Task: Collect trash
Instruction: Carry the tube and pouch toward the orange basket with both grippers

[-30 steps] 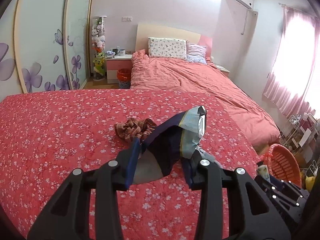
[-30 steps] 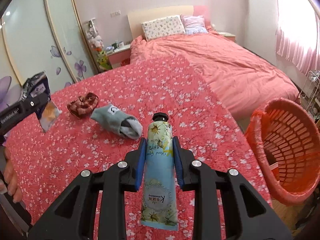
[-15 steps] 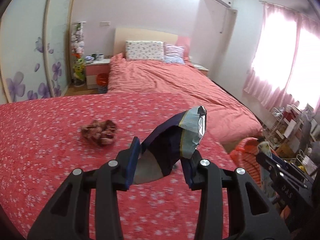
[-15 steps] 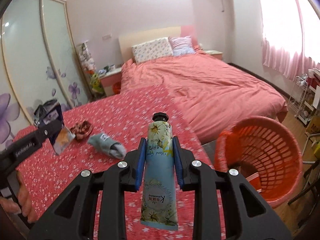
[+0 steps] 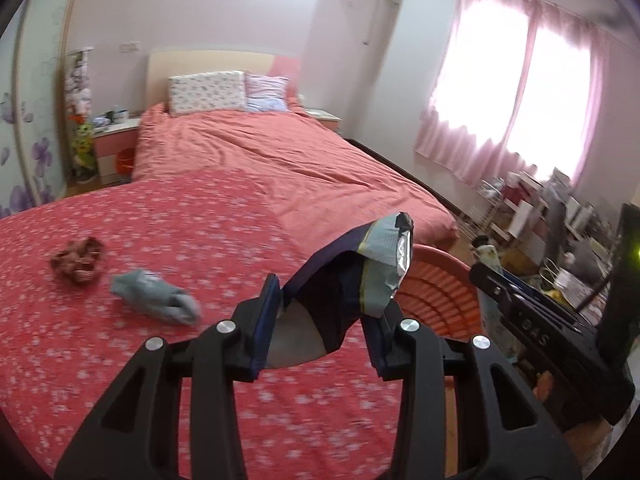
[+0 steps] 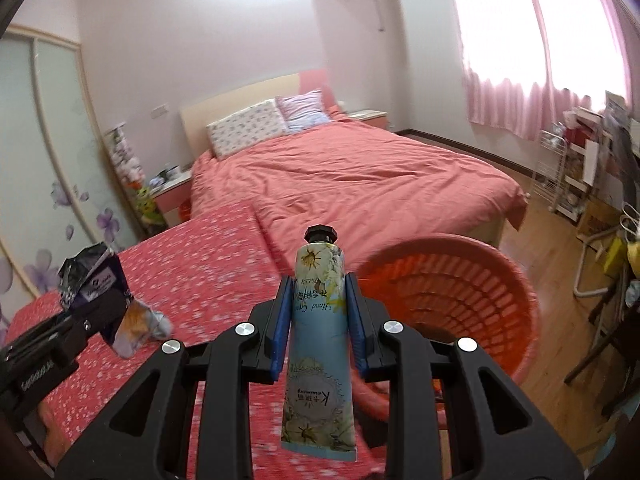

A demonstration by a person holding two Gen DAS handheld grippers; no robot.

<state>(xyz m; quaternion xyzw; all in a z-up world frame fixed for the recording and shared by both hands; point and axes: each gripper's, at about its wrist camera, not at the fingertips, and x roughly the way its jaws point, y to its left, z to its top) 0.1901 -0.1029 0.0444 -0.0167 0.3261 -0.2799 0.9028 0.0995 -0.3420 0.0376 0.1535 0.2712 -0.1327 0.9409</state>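
My left gripper [image 5: 326, 308] is shut on a crumpled dark blue and silver snack wrapper [image 5: 360, 276], held above the red flowered bedspread [image 5: 180, 248]. My right gripper [image 6: 318, 312] is shut on a pale blue floral hand cream tube [image 6: 318, 320] with a black cap, upright between the blue pads. An orange plastic basket [image 6: 472, 288] stands on the floor just right of the bedspread's edge, beyond the tube. In the right wrist view the left gripper [image 6: 86, 316] and the wrapper [image 6: 100, 292] show at the left. The right gripper's body [image 5: 532, 316] shows at the right of the left wrist view, beside the basket [image 5: 436, 284].
A grey sock [image 5: 156, 298] and a red plaid cloth [image 5: 78, 260] lie on the bedspread. Behind is a bed with a salmon duvet [image 6: 352, 176] and pillows. A wire rack and clutter [image 6: 576, 176] line the window wall on the wooden floor [image 6: 548, 240].
Both grippers have swung to the right with their loads. The orange basket has come nearer the middle of both views, and the sock and plaid cloth have slid left.
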